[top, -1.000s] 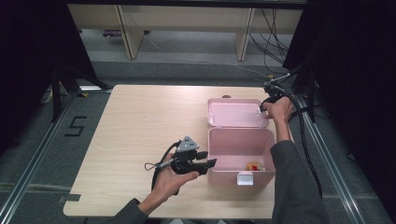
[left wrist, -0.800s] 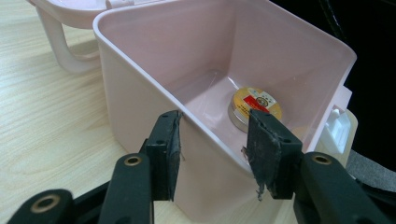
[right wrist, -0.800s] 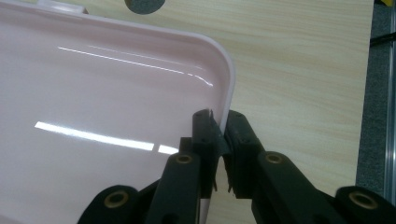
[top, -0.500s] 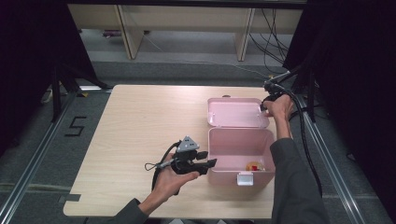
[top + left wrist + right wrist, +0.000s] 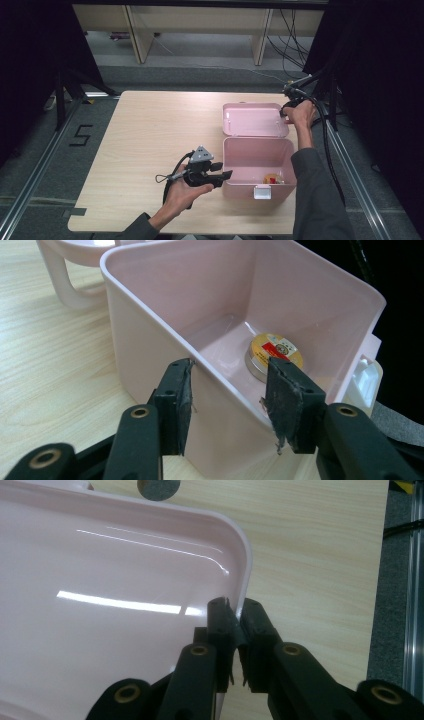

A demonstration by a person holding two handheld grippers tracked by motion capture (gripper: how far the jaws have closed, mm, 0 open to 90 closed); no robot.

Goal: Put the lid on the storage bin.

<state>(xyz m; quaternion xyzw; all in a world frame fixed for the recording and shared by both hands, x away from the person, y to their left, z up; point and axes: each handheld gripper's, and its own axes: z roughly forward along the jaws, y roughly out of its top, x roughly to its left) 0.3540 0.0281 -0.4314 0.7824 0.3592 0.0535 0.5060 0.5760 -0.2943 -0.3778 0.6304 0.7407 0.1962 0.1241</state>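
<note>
A pink box (image 5: 240,189) stands open at the table's right, its lid (image 5: 255,120) laid back flat behind it. A small round tin (image 5: 272,178) with a gold and red top lies on the box floor. My left gripper (image 5: 225,175) is open at the box's left wall. In the left gripper view the gripper (image 5: 230,385) straddles that wall (image 5: 150,355), one jaw outside and one inside, with the tin (image 5: 274,352) just beyond. My right gripper (image 5: 284,114) is at the lid's far right corner. In the right gripper view the gripper (image 5: 237,610) is shut on the lid's rim (image 5: 245,565).
The box's white latch (image 5: 261,191) hangs at its front wall, and its pink handle (image 5: 65,285) rests on the table. Bare wooden table (image 5: 150,130) spreads to the left. Black cables (image 5: 327,140) trail along the table's right edge.
</note>
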